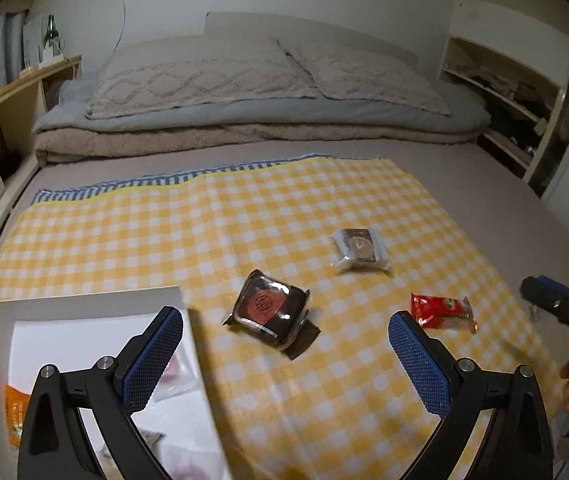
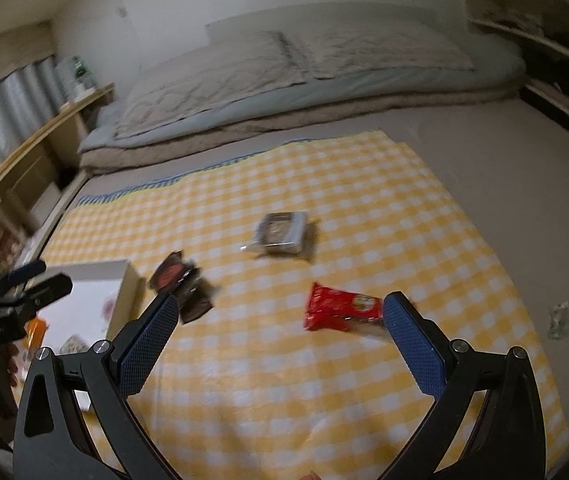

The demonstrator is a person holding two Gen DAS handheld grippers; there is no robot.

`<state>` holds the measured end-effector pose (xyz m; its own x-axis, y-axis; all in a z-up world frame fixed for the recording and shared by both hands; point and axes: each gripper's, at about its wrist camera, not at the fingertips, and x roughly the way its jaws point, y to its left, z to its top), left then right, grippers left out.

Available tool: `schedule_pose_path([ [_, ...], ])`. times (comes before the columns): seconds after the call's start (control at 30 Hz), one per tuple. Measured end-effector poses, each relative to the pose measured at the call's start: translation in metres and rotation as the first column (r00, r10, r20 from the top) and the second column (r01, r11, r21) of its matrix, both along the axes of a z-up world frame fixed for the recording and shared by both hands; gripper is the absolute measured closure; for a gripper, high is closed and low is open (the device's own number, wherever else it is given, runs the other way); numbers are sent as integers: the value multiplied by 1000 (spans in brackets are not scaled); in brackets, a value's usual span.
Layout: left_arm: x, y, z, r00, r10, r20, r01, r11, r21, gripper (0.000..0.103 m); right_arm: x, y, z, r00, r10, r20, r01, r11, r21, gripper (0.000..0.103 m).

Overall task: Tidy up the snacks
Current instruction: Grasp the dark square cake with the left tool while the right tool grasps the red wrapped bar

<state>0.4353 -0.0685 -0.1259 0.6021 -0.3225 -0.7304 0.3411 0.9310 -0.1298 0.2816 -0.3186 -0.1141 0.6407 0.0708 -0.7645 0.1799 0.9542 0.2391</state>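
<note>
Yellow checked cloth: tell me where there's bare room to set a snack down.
Bare cloth runs behind the white box, up to the striped edge. More lies near the camera, below the dark-wrapped snack and red packet. The middle right is crowded, with those two and the clear-wrapped snack. The box already holds packets.

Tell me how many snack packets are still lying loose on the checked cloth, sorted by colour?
Dark packet with a red round label: 1
Clear packet with something brown inside: 1
Red packet: 1
Total loose on the yellow checked cloth: 3
More packets lie in the white box, but they are partly hidden, so I left them out.
</note>
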Motion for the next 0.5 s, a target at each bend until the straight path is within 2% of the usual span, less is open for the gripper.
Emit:
schedule_pose_path([
  [0.2, 45, -21, -25, 1000, 26, 2, -26, 999, 42, 0, 18, -49, -16, 988, -137, -74, 145, 981, 127, 0],
  [0.27, 61, -26, -37, 999, 45, 0, -45, 998, 54, 0, 26, -60, -25, 981, -163, -102, 178, 972, 155, 3],
  [0.37, 89, -30, -58, 995, 92, -37, -91, 995, 51, 0, 36, -69, -37, 973, -186, -136, 206, 967, 148, 8],
  [0.5, 123, -38, -83, 989, 128, -68, -122, 988, 91, 0, 48, -75, -53, 965, -193, -175, 217, 968, 128, 11],
])
